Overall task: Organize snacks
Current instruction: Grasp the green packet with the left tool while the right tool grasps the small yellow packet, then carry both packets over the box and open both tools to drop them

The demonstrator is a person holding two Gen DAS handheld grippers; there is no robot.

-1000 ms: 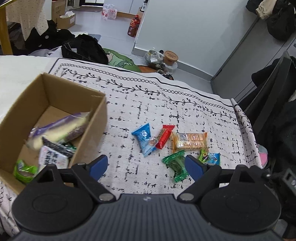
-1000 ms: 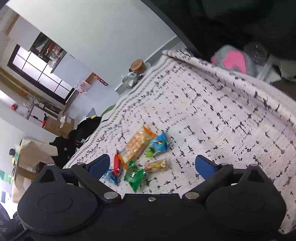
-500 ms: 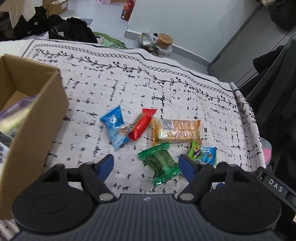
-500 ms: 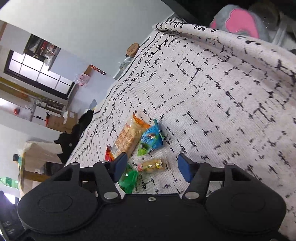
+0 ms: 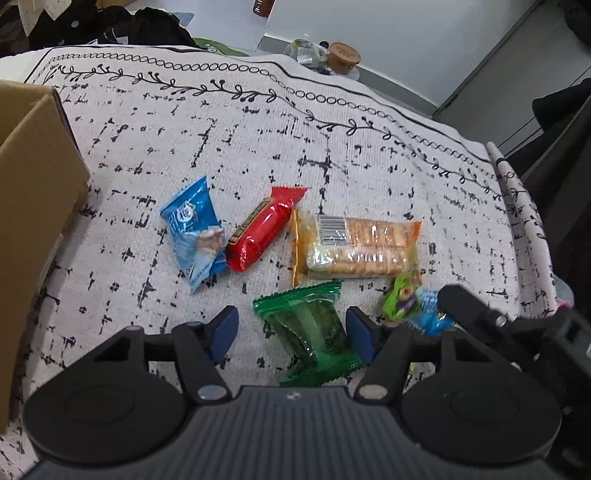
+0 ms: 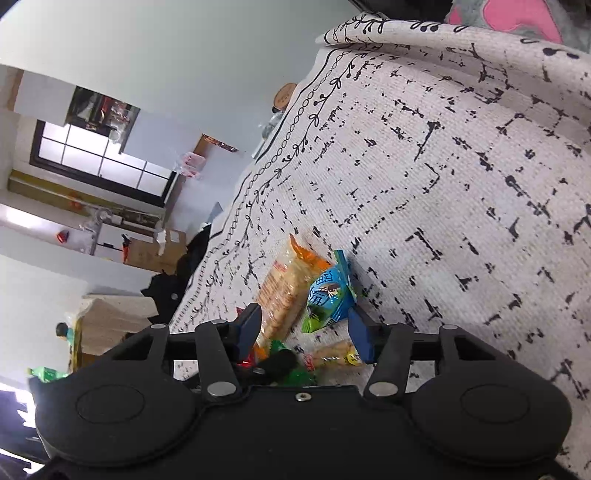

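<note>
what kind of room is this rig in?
Probably a lived-in home room, not a lab: a patterned tablecloth with loose snacks, clothes heaped on the floor, and a window above a cluttered counter.

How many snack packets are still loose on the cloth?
6: blue packet nearest the box, red bar, cracker pack, green packet between the left gripper's fingers, green-blue packet, small peanut packet. Others could hide beneath grippers.
</note>
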